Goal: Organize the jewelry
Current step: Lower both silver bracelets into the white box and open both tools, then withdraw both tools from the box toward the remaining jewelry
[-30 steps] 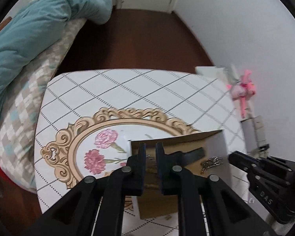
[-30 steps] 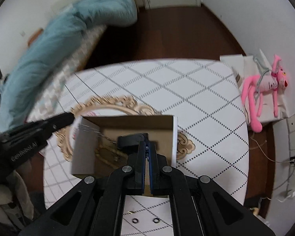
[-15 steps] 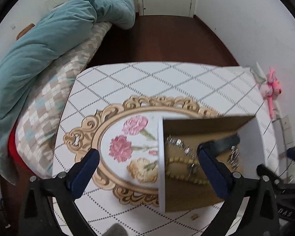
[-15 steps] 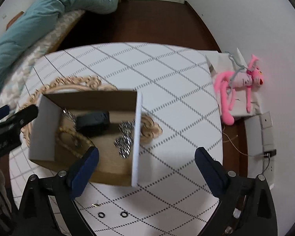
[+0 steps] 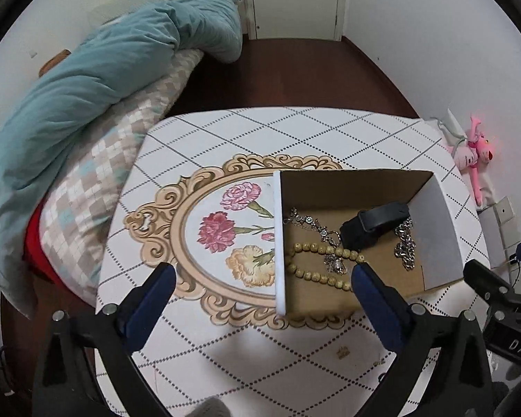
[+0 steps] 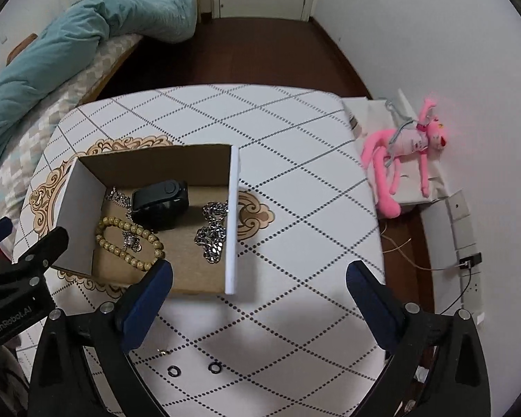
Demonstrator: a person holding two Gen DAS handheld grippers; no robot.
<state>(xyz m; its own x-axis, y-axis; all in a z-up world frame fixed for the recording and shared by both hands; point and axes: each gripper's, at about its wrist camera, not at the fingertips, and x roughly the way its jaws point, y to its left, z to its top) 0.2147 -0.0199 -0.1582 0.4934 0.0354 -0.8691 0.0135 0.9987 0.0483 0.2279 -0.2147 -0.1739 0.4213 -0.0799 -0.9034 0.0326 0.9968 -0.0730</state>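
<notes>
An open cardboard box [image 5: 434, 229] [image 6: 232, 222] stands on the table. In it lie a beaded bracelet [image 5: 316, 271] [image 6: 128, 239], a black watch [image 5: 375, 226] [image 6: 159, 201], a silver chain [image 5: 404, 243] [image 6: 212, 229] and a thin jewelled necklace [image 5: 312, 226]. Two small black rings [image 6: 192, 369] lie on the table in front of the box. My left gripper [image 5: 262, 283] is open and empty above the table, left of the box front. My right gripper [image 6: 258, 281] is open and empty, in front of the box's right wall.
The table [image 6: 295, 173] has a white diamond-pattern cloth with a floral oval print [image 5: 225, 229]. A bed with a teal duvet [image 5: 87, 80] is on the left. A pink plush toy [image 6: 406, 153] lies on a box at the right. Small gold bits [image 5: 342, 351] lie near the front.
Both grippers have opened from shut and drawn back up out of the box. The jewelry now lies loose inside the box.
</notes>
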